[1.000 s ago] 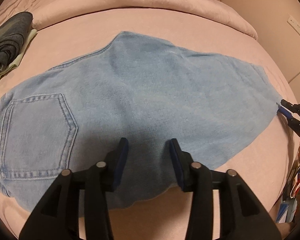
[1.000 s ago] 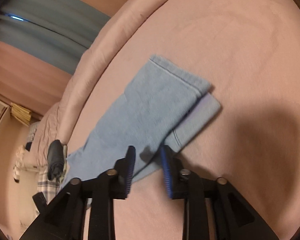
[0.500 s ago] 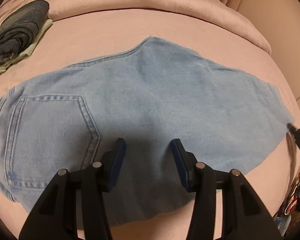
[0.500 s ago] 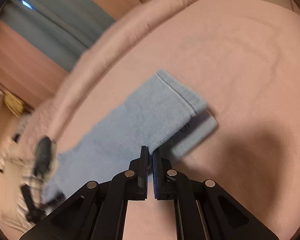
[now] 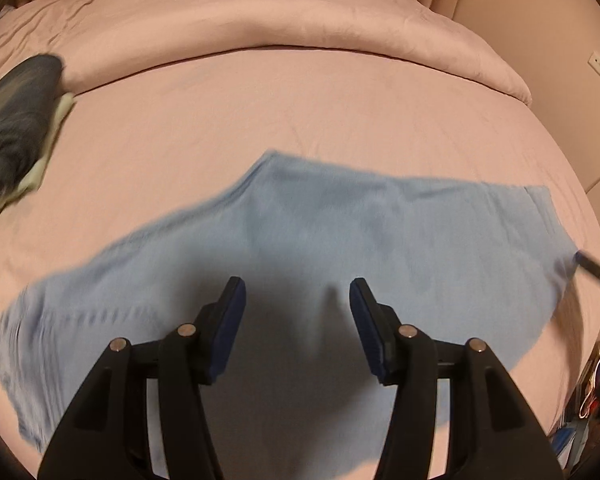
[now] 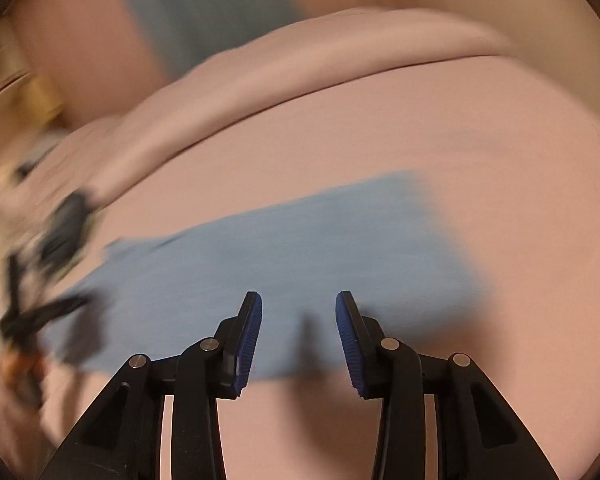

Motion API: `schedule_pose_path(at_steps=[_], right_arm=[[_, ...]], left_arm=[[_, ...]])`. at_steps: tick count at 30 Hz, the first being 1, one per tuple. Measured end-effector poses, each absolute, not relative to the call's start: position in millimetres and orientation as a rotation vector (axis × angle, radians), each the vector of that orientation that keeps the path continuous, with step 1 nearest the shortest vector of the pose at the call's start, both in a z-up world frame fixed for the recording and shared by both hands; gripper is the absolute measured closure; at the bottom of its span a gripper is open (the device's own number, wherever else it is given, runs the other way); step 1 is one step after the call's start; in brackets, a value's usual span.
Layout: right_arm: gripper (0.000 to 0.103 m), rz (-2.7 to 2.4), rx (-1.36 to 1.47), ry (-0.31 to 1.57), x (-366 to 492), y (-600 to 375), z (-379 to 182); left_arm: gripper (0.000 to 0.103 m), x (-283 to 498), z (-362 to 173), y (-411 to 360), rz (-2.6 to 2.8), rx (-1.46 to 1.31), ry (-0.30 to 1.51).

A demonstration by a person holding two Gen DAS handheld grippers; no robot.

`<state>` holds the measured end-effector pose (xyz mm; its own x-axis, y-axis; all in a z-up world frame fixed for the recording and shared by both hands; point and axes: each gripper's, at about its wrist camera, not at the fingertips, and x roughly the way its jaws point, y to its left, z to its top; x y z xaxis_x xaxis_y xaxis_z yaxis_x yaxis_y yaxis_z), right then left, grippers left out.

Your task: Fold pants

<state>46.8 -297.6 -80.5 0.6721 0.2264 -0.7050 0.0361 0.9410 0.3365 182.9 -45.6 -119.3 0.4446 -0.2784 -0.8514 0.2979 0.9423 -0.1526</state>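
Light blue jeans [image 5: 340,240] lie flat on the pink bed, folded lengthwise, waist end at the left and leg end at the right. My left gripper [image 5: 298,300] is open and empty above the jeans' near edge. In the right wrist view the jeans [image 6: 280,252] appear as a blurred blue strip. My right gripper [image 6: 299,312] is open and empty above their near edge. The tip of the right gripper [image 5: 592,268] shows by the leg end in the left wrist view.
A dark folded garment on a pale cloth [image 5: 16,120] lies at the bed's far left. A rolled pink duvet [image 5: 300,20] runs along the far side. The bed's edge and clutter [image 5: 596,380] are at the right. Both views are motion-blurred.
My right gripper was shut half a second ago and is now open. Both grippers have pulled back from the jeans, which look smaller and lie farther off.
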Motion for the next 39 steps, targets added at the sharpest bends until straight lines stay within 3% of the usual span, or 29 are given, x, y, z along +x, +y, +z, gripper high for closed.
schedule_pose_path(at_steps=[7, 12, 19, 25, 30, 39], right_arm=[[0.062, 0.347, 0.115, 1.019, 102.3, -195.8, -131.9], [0.062, 0.379, -0.023, 1.028, 120.3, -178.9, -116.9], [0.062, 0.65, -0.02, 0.91, 189.9, -128.2, -81.0], [0.062, 0.75, -0.041, 0.97, 248.8, -66.9, -91.5], [0.061, 0.873, -0.056, 1.004, 239.6, -42.7, -88.6], [0.061, 0.829, -0.18, 1.09, 247.9, -38.4, -111.0]], left_arm=[[0.048, 264.4, -144.2, -57.8, -0.296, -0.082, 1.087], [0.05, 297.8, -149.7, -32.3, -0.272, -0.168, 1.102], [0.042, 275.6, -134.4, 4.6, -0.43, -0.192, 1.131], [0.042, 255.1, -121.8, 7.9, -0.485, -0.108, 1.098], [0.041, 250.4, -107.7, 21.1, -0.492, -0.101, 1.027], [0.042, 256.7, -128.3, 39.2, -0.452, -0.033, 1.093]])
